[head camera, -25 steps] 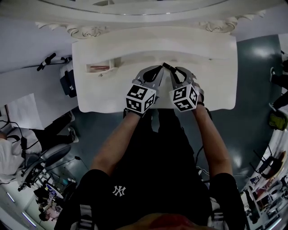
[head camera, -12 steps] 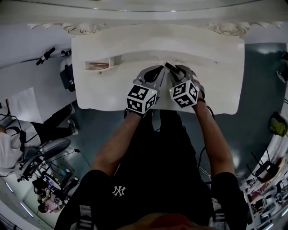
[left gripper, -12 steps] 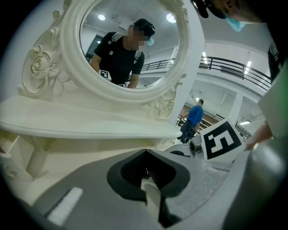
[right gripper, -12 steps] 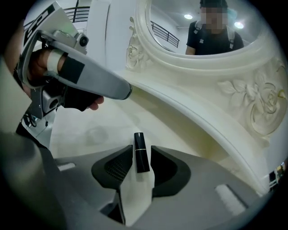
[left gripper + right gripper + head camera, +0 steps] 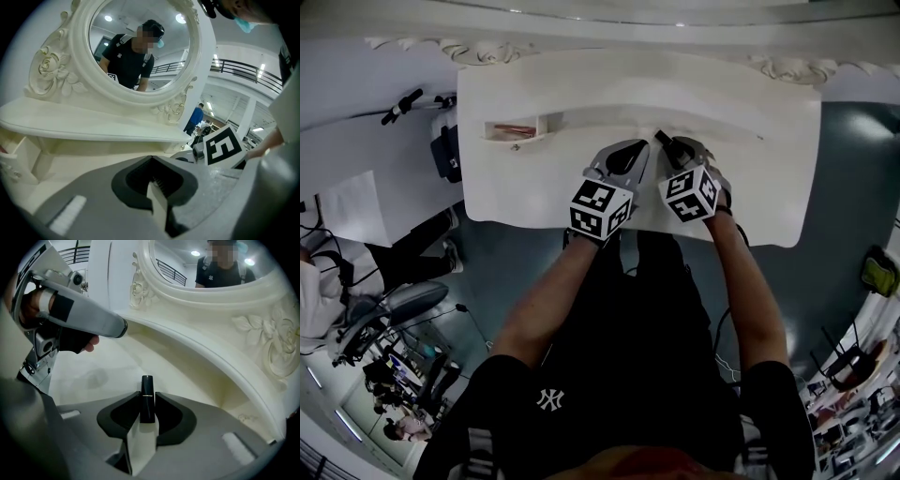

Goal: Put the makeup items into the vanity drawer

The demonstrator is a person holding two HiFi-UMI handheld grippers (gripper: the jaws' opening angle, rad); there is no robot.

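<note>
A black lipstick (image 5: pixel 147 399) stands upright between the tips of my right gripper (image 5: pixel 147 414), which is shut on it; the jaws have just been closing around it. In the head view the lipstick (image 5: pixel 661 139) pokes out ahead of the right gripper (image 5: pixel 673 152) over the middle of the white vanity top (image 5: pixel 750 187). My left gripper (image 5: pixel 623 157) sits just left of it, shut with nothing between its jaws (image 5: pixel 157 190). A small drawer (image 5: pixel 517 131) stands open at the left rear of the vanity, with a reddish item inside.
The oval mirror (image 5: pixel 140 47) with its carved frame rises behind the tabletop, above a narrow shelf (image 5: pixel 93 126). The left gripper's arm (image 5: pixel 84 317) crosses the upper left of the right gripper view. Chairs and equipment stand on the floor to the left.
Both grippers have sunk a little toward the vanity top, staying side by side. The lipstick remains in the right gripper's jaws.
</note>
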